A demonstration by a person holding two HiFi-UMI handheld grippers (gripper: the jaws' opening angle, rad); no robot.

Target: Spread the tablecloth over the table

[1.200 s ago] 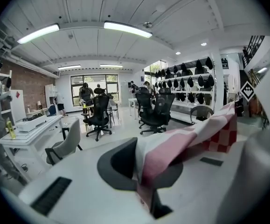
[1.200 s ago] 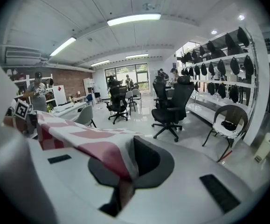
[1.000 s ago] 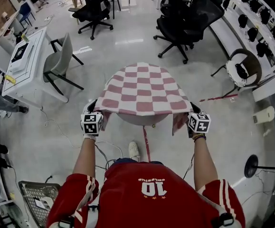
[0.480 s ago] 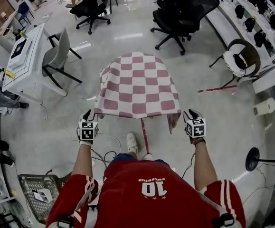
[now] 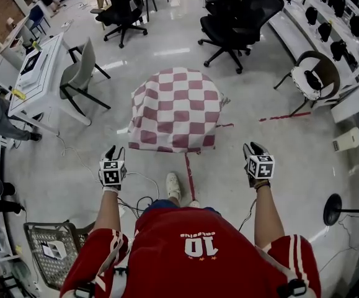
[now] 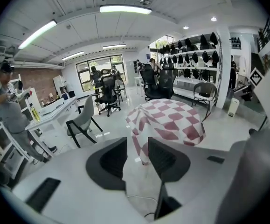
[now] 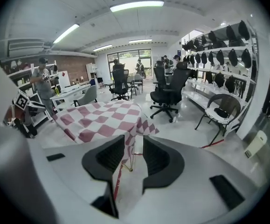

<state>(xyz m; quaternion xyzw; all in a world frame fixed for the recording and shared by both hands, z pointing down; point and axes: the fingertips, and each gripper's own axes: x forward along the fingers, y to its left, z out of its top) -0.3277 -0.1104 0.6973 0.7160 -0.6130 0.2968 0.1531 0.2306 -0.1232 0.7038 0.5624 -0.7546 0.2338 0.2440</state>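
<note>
Bright, even indoor light throughout. Sources are the long ceiling strip lights point(image 6: 125, 9) and daylight from the far windows point(image 6: 100, 65), which are slightly blown out. The glossy floor point(image 5: 303, 166) carries pale glare patches in the head view, strongest near the office chairs point(image 5: 232, 17). Shadows under the chairs are soft and short. The tablecloth point(image 5: 176, 110) checks read crisp, with no motion blur. The head view has strong barrel distortion, and room lines bow at the edges. Both gripper views are fisheye circles with black corners and a dark rim, and walls and shelves curve. The left gripper point(image 6: 135, 146) and right gripper point(image 7: 134, 146) are soft and out of focus close to the lens, while the background is sharp.
</note>
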